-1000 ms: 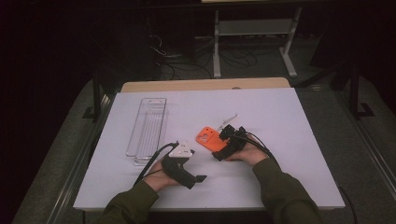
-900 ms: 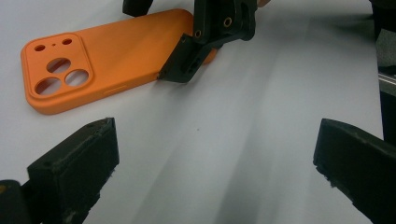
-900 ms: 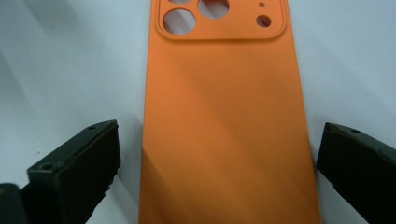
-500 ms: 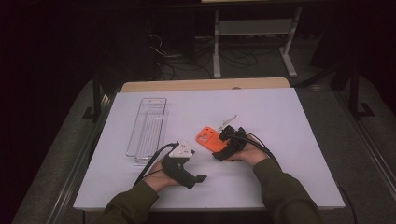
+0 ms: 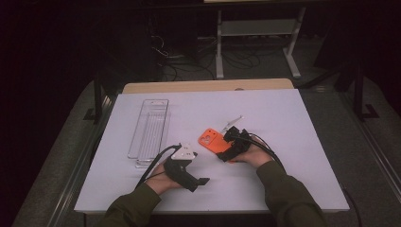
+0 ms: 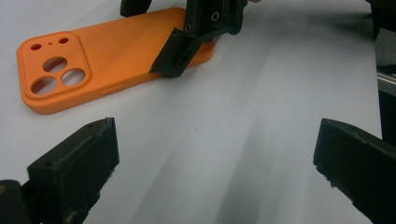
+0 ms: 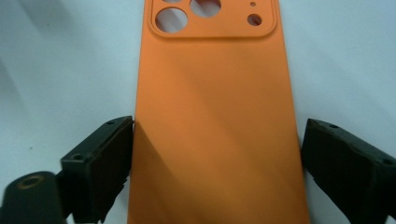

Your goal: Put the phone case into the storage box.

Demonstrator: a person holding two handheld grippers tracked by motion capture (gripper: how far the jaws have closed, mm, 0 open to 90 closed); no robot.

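Both forearms come in from the near edge of the white table [image 5: 293, 118], sleeves resting low on it. The left hand [image 5: 163, 182] lies palm-in near the front edge and holds the left gripper [image 5: 201, 181] almost level, its nose aimed to the right across the table. In the left gripper view its two black jaws stand wide apart with bare white table between them, nothing gripped.

Over to the right hand [image 5: 253, 155]: it sits further in, wrapped around the right gripper [image 5: 226, 150], which points toward the far left and tips down at the orange phone case [image 5: 211, 140]. The right gripper view looks straight along that case [image 7: 215, 116]: it lies flat on the table, back up, camera cut-outs at the far end, and the near end runs between the two jaws. The left jaw sits right against the case's edge; the right jaw is just beside the other edge, and I cannot tell whether it touches. The jaws have just been closing in on the case, with the case between them, but no clear squeeze shows.

From the left gripper view, the case [image 6: 107, 56] sits ahead, with the right gripper's jaw tip on its far end.

Container check: a clear plastic tray [image 5: 150, 127], long and narrow, lies to the left of the case, well apart from it, lengthwise away from the person. Nothing can be made out inside it. A small pale object [image 5: 231, 124] lies just beyond the case, too small to identify.
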